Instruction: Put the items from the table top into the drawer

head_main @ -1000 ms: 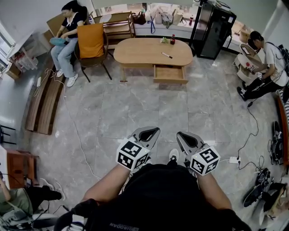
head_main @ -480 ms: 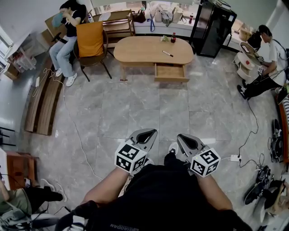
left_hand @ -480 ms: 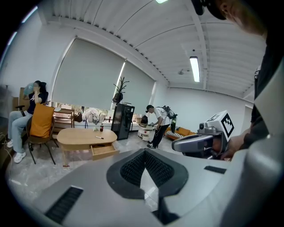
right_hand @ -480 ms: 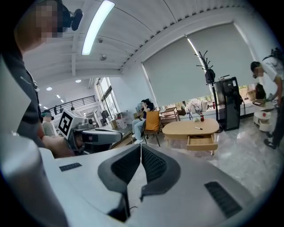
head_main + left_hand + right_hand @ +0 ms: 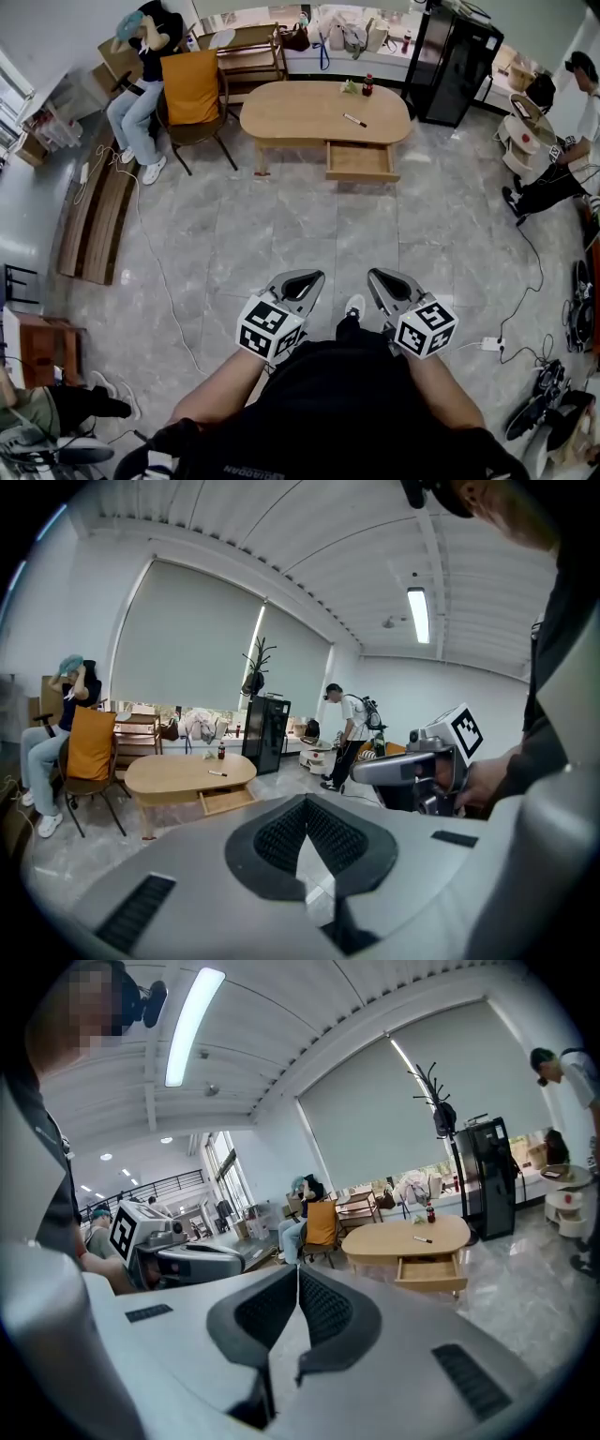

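- We are nearing the bench (image 5: 281,112); it is looming slightly larger than a second ago, though still well across the floor.
- Left claw (image 5: 298,281) and right claw (image 5: 387,282) are staying clenched, empty, by our waist.
- Marker (image 5: 354,120) and bottle (image 5: 367,85) are lying untouched on the bench, above the open drawer (image 5: 361,161).

An office lounge is suggested by a wooden coffee table (image 5: 323,112), black cabinet (image 5: 451,67), roller-blinded windows (image 5: 202,639) and strip lighting (image 5: 190,1024).
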Available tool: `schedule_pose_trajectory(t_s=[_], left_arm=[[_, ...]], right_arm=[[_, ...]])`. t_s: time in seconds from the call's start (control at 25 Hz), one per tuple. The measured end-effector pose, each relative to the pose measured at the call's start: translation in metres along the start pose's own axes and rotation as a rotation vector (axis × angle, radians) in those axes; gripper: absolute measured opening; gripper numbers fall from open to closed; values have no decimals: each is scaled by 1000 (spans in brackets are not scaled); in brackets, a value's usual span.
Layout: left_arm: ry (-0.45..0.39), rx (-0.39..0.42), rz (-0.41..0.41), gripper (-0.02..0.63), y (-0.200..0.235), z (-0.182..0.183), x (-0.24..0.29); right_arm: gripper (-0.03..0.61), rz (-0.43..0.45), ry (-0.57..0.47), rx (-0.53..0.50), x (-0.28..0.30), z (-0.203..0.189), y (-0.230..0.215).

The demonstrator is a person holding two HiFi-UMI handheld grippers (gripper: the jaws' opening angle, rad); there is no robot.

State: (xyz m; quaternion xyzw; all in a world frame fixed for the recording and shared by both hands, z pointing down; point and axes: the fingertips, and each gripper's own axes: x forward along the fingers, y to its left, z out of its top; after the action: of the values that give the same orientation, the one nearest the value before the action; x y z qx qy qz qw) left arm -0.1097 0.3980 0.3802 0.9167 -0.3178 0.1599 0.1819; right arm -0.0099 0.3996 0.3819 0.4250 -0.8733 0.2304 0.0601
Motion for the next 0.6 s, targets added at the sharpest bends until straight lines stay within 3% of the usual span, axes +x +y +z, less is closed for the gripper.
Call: schedule_pose_trajectory(t_s=[0.28,0.6], left_arm=[[-43,-26,44,2,31,56,66],[-63,-49,60,2,42,93,142]], right_arm=[[5,21,-40,-12,31,55,-78],[5,55,-25,-38,39,79,-148]])
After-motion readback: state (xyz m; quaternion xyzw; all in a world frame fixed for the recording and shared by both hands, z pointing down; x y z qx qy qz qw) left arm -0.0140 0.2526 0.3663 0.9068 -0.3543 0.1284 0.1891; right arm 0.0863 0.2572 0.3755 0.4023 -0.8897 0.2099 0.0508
